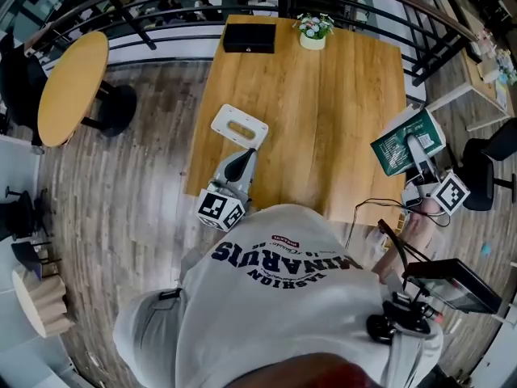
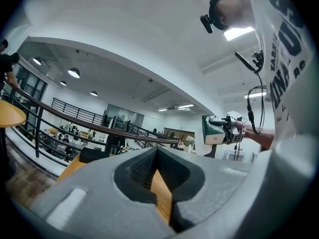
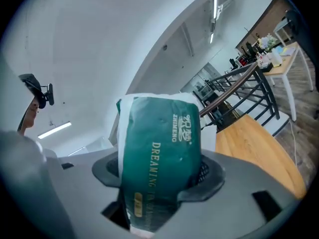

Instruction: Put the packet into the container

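A green packet with white edges is held off the right edge of the wooden table, and my right gripper is shut on it. In the right gripper view the packet stands upright between the jaws of the right gripper and hides the gap. A white container with an oval slot lies on the table's left part. My left gripper sits just near of it, shut and empty. In the left gripper view the left gripper tilts upward, and the packet shows at the right.
A black box and a small flower pot stand at the table's far edge. A round wooden table stands to the left, a railing runs behind, and a black chair is at the right.
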The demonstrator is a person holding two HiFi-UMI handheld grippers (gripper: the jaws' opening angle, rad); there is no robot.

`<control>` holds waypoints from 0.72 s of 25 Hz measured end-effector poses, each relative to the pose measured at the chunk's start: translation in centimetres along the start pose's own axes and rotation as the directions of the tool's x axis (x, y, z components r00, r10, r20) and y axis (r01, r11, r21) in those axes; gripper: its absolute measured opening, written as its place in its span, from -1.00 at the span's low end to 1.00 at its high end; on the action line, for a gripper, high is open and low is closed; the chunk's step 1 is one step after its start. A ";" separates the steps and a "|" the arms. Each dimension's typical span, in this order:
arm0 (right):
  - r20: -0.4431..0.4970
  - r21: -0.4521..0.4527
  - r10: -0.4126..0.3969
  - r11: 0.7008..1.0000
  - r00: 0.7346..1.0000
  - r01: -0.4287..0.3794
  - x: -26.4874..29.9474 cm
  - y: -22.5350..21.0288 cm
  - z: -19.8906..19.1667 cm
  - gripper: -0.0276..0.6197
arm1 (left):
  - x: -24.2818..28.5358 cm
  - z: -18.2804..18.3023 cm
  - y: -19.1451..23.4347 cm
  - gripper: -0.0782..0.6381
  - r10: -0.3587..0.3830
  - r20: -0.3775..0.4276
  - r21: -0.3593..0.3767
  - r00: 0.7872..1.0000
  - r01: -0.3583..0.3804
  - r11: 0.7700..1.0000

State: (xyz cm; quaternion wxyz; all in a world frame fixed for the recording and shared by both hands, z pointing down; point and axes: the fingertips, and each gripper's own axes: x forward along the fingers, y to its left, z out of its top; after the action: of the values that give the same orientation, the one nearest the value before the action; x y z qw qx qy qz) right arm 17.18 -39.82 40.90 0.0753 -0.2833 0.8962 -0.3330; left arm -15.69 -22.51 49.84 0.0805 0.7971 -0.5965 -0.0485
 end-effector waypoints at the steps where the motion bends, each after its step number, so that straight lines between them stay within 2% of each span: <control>1: 0.005 0.005 0.010 1.000 1.000 -0.010 0.0 0.4 0.0 -0.03 | 0.2 0.1 -0.3 -0.78 -0.012 -0.003 0.004 1.000 0.012 1.000; 5: -0.022 0.028 0.044 0.999 0.999 -0.043 0.2 1.2 -0.8 -0.03 | 0.7 0.3 -1.1 -0.77 -0.039 0.003 -0.012 0.999 0.039 0.999; 10: -0.025 0.051 0.054 0.997 0.998 -0.053 0.5 1.8 -1.1 -0.03 | 0.3 0.6 -0.6 -0.77 -0.028 0.010 -0.023 1.000 0.028 0.999; 14: -0.044 0.025 0.065 0.998 0.997 -0.064 1.0 2.6 -1.1 -0.03 | -0.1 0.3 0.0 -0.77 -0.013 0.013 -0.022 1.000 0.013 1.000; 18: -0.076 0.030 0.103 0.994 0.992 -0.101 2.9 3.0 -1.7 -0.03 | 0.0 -0.3 0.7 -0.77 -0.004 0.020 -0.028 1.000 0.005 1.000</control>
State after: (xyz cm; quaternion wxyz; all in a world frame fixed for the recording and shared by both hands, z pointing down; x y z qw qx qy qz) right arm 12.89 -38.64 40.47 0.0612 -0.2229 0.9073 -0.3511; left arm -16.28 -22.64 50.27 0.0859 0.7967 -0.5948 -0.0650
